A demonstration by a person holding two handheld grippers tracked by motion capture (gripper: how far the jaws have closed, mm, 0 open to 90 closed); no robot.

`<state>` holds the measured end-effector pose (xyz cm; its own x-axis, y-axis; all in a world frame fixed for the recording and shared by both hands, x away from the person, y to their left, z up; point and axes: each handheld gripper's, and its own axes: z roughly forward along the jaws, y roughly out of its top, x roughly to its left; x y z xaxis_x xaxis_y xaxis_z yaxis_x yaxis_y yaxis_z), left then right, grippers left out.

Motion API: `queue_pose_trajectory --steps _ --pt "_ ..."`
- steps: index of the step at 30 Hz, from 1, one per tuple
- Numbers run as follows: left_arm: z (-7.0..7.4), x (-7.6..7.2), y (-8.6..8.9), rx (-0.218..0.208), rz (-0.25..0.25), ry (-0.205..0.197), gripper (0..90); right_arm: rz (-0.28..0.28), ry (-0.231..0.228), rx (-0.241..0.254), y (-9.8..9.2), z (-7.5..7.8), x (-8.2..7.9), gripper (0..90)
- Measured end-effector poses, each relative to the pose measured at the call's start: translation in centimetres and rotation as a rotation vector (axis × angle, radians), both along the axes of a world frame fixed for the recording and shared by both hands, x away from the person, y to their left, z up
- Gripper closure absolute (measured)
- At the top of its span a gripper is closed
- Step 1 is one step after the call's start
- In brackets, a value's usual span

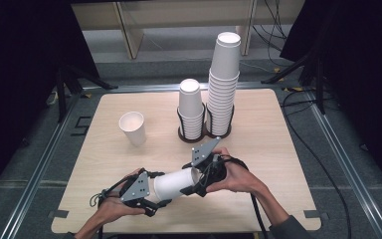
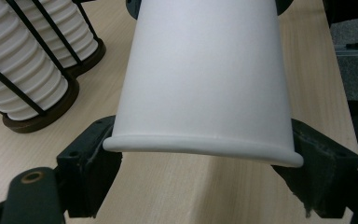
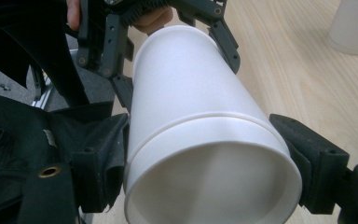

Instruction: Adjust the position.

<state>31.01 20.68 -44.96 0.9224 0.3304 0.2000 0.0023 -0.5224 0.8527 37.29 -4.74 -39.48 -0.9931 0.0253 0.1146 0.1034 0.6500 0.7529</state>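
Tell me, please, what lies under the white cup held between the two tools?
Bare wooden table shows beneath the white cup; the strip that the cup's body covers cannot be seen.

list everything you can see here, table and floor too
nested cups: apparently two, white, lying sideways above the table's near edge, gripped at both ends
single cup: one, white, upright, left of the middle of the table
short stack of cups: one, white, in the holder's left ring
tall stack of cups: one, white, in the holder's right ring
holder: one, dark, two rings, far middle of the table
table: one, light wood
cables: several, black, on the floor to the right
left claw: one, black, shut on the nested cups
right claw: one, black, shut on their open end
hands: two, one behind each claw
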Motion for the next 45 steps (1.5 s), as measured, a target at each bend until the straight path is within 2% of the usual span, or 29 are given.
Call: queue_pose_trajectory --steps 3,4,5,6,8,9,10,13,15,16,18,19,20,21,23,27,28,29,30,31,35,39,40,41,45 --pt "0.1 0.0 0.0 0.006 0.003 0.004 17.6 0.0 -0.033 -0.019 0.1 0.1 -0.1 23.3" --pt "0.1 0.0 -0.1 0.014 0.003 0.004 17.6 -0.018 -0.01 -0.042 0.1 0.1 -0.4 23.2" --pt "0.2 0.0 0.0 0.035 0.005 0.008 17.5 -0.018 -0.021 -0.06 0.2 0.2 -0.5 22.9" --pt "0.3 -0.1 -0.1 0.044 0.01 0.012 17.5 0.004 -0.059 -0.061 0.3 0.2 -0.4 22.5" --pt "0.3 -0.1 -0.2 0.06 0.012 0.02 17.5 0.003 -0.115 -0.116 0.6 0.5 -0.8 21.1" --pt "0.4 -0.1 -0.2 0.074 0.013 0.015 17.5 -0.006 -0.116 -0.138 0.6 0.6 -1.0 21.0" --pt "0.4 -0.1 -0.3 0.077 0.012 0.023 17.5 0.016 -0.14 -0.144 0.8 0.6 -1.0 20.8" --pt "0.4 -0.2 -0.5 0.098 0.011 0.026 17.5 0.028 -0.203 -0.203 1.4 0.6 -1.5 20.0" --pt "0.4 -0.3 -0.6 0.097 0.013 0.034 17.5 0.027 -0.224 -0.233 1.8 0.8 -1.9 19.9" --pt "0.6 -0.2 -0.6 0.118 0.01 0.032 17.5 0.029 -0.238 -0.244 2.0 0.8 -2.0 19.7" --pt "0.5 -0.2 -0.6 0.113 0.012 0.032 17.5 0.04 -0.255 -0.27 2.3 0.7 -2.3 19.2" --pt "0.6 -0.2 -0.6 0.115 0.013 0.034 17.5 0.003 -0.273 -0.32 2.3 0.7 -2.5 19.2" --pt "0.5 -0.3 -0.6 0.103 0.012 0.041 17.5 0.004 -0.271 -0.333 2.4 0.7 -2.6 19.1" --pt "0.6 -0.3 -0.6 0.108 0.014 0.042 17.5 0.01 -0.279 -0.346 2.5 0.6 -2.6 19.1" --pt "0.7 -0.3 -0.6 0.109 0.011 0.043 17.5 0.068 -0.325 -0.337 2.8 0.4 -2.3 19.3" --pt "0.7 -0.4 -0.6 0.106 0.014 0.044 17.5 0.072 -0.347 -0.368 3.1 0.1 -2.5 19.3" --pt "0.8 -0.4 -0.6 0.124 0.008 0.054 17.5 0.076 -0.348 -0.37 3.2 0.0 -2.5 19.5" --pt "0.7 -0.4 -0.6 0.112 0.013 0.05 17.4 0.076 -0.349 -0.375 3.2 -0.1 -2.5 19.8" --pt "0.7 -0.4 -0.6 0.121 0.01 0.052 17.4 0.08 -0.353 -0.381 3.3 -0.2 -2.5 20.2" --pt "0.7 -0.4 -0.6 0.115 0.012 0.054 17.5 0.076 -0.376 -0.396 3.3 -0.2 -2.5 20.5" --pt "0.6 -0.3 -0.6 0.123 0.006 0.052 17.4 0.089 -0.381 -0.406 3.5 -0.5 -2.4 20.6" --pt "0.6 -0.3 -0.7 0.129 0.003 0.054 17.3 0.086 -0.383 -0.416 3.5 -0.7 -2.5 22.3" --pt "0.6 -0.4 -0.7 0.126 0.004 0.056 17.3 0.08 -0.372 -0.42 3.5 -0.8 -2.5 22.4" --pt "0.6 -0.3 -0.7 0.127 0.004 0.058 17.2 0.034 -0.335 -0.439 3.4 -0.8 -2.9 22.4" --pt "0.5 -0.3 -0.6 0.124 0.002 0.059 16.8 0.036 -0.343 -0.442 3.4 -0.9 -2.9 23.2"
